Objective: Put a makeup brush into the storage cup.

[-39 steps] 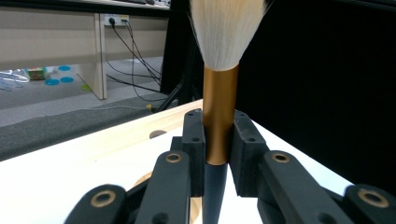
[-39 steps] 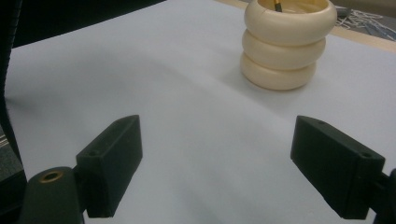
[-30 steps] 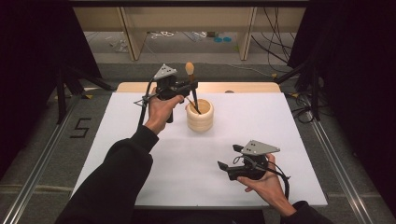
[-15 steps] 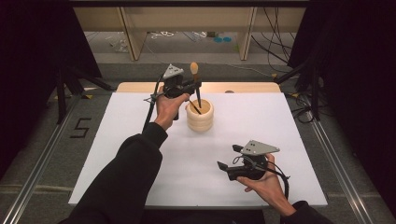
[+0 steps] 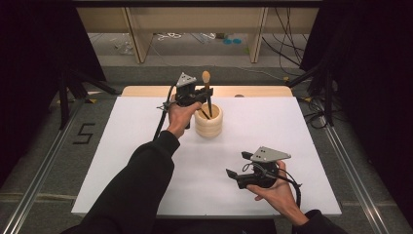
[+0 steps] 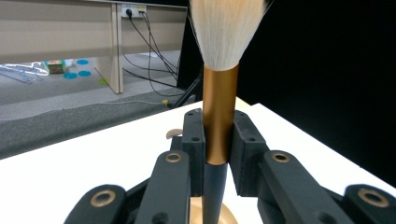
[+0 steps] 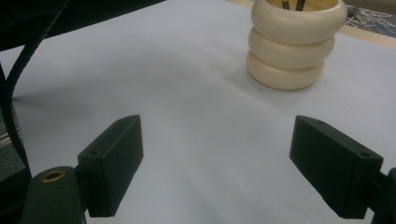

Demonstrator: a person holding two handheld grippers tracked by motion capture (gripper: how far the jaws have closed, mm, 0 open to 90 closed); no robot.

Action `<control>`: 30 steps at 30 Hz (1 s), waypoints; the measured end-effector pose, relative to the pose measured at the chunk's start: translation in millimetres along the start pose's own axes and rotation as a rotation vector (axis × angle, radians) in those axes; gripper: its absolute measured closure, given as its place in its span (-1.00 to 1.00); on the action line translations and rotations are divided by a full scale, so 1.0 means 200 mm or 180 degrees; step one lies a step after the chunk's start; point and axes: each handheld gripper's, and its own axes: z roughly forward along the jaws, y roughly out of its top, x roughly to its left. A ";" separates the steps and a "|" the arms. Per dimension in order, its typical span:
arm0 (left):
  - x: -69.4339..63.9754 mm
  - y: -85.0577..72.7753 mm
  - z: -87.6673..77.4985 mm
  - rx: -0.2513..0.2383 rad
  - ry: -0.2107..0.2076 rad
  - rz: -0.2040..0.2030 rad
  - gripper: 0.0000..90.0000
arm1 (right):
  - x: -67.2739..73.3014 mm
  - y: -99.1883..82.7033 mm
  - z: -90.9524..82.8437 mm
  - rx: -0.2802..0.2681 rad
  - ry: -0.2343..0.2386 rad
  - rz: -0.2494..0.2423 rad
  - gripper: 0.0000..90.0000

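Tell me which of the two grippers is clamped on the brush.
The left gripper, by the cream holder, pinches the brush at its gold collar. The right gripper is open, with nothing between its jaws.

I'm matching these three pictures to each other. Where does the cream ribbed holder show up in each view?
High view: the cream ribbed holder stands centre, beside the left tool gripping the brush.
Left gripper view: a sliver of its rim at the bottom edge.
Right gripper view: upper right.
Shared landmark: the white table.
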 end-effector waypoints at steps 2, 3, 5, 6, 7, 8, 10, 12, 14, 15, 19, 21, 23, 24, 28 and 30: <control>0.00 -0.01 0.01 0.0017 0.0003 0.0003 0.73 | 0.00 0.00 0.00 0.0001 0.0000 0.0004 -0.60; 0.00 -0.02 0.01 0.0027 -0.0005 -0.0030 0.73 | 0.00 0.00 0.00 0.0001 0.0000 0.0006 -0.60; 0.00 -0.03 0.02 0.0023 0.0000 -0.0014 0.73 | 0.00 0.00 0.00 0.0008 0.0007 0.0002 -0.60; 0.01 -0.04 0.02 0.0034 -0.0004 -0.0019 0.73 | 0.00 0.00 0.00 0.0013 0.0011 0.0005 -0.60; 0.01 -0.05 0.02 0.0034 -0.0011 -0.0020 0.73 | 0.00 0.00 0.00 0.0012 0.0011 0.0006 -0.60; 0.00 -0.05 0.03 0.0046 -0.0009 -0.0030 0.73 | 0.00 0.00 0.00 0.0002 0.0005 0.0006 -0.60; 0.01 -0.07 0.03 0.0056 -0.0001 -0.0025 0.73 | 0.00 0.00 0.00 0.0002 0.0006 0.0009 -0.60; 0.01 -0.08 0.04 0.0075 0.0003 -0.0036 0.72 | 0.00 0.00 0.00 0.0011 0.0012 0.0003 -0.60; 0.02 -0.09 0.04 0.0084 -0.0002 -0.0055 0.73 | 0.00 0.00 0.00 0.0006 0.0023 0.0022 -0.59; 0.02 -0.10 0.05 0.0089 0.0002 -0.0088 0.72 | 0.00 0.00 0.00 0.0001 0.0027 0.0011 -0.59; 0.02 -0.12 0.06 0.0122 0.0002 -0.0080 0.72 | 0.00 0.00 0.00 0.0012 0.0043 0.0009 -0.59; 0.02 -0.13 0.06 0.0153 -0.0013 -0.0070 0.72 | 0.00 0.00 0.00 0.0008 0.0045 0.0021 -0.59; 0.01 -0.15 0.07 0.0180 -0.0013 -0.0097 0.72 | 0.00 0.00 0.00 0.0005 0.0053 0.0014 -0.59; 0.01 -0.15 0.07 0.0205 -0.0033 -0.0113 0.71 | 0.00 0.00 0.00 0.0006 0.0061 0.0020 -0.59; 0.01 -0.16 0.07 0.0319 0.0009 -0.0153 0.15 | 0.00 0.00 0.00 0.0026 0.0084 0.0059 -0.59; 0.01 -0.16 0.07 0.0362 0.0090 -0.0151 -0.15 | 0.00 0.00 0.00 0.0024 0.0098 0.0065 -0.59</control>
